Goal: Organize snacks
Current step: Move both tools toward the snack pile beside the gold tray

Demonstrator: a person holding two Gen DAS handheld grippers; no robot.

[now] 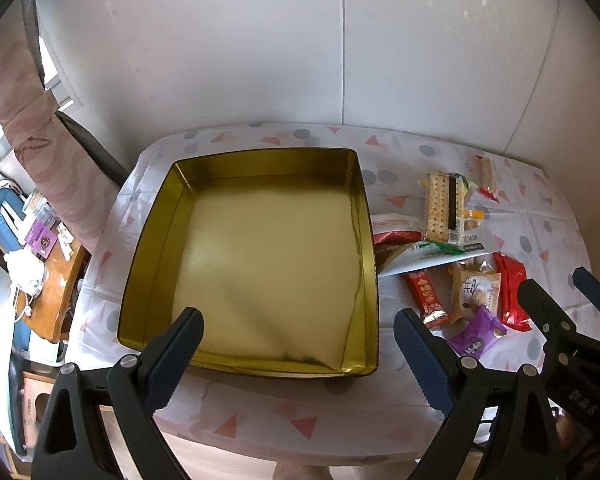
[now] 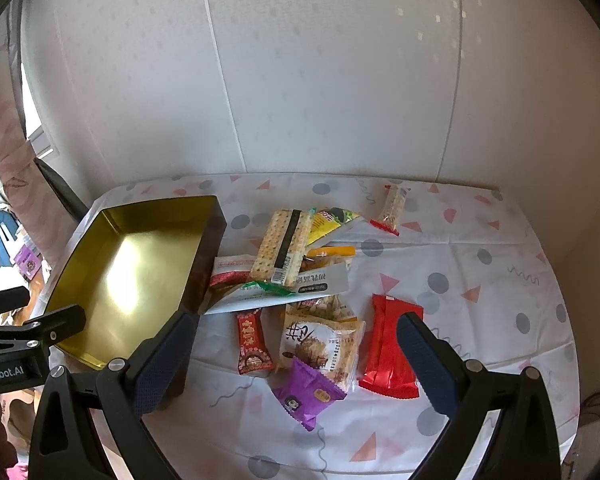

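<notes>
An empty gold tin box (image 1: 260, 168) sits on the left part of the table, and my left gripper (image 1: 298, 320) hovers open over its near edge with nothing between its fingers. A pile of snack packs lies to the right of the tin (image 2: 156, 216): a cracker pack (image 2: 282, 246), a white pack (image 2: 284, 294), a beige pack (image 2: 320, 344), a small red candy (image 2: 252, 340), a purple pack (image 2: 308, 396) and a red wrapper (image 2: 388, 348). My right gripper (image 2: 296, 326) hangs open above these packs, touching none. One cracker stick (image 2: 392, 210) lies apart at the back.
The tablecloth (image 2: 460, 264) is white with pink triangles and grey dots, and a pale padded wall stands right behind it. A cluttered wooden side table (image 1: 48, 280) and a pink curtain (image 1: 32, 120) are off the left edge. The right gripper (image 1: 552, 280) shows beside the left one.
</notes>
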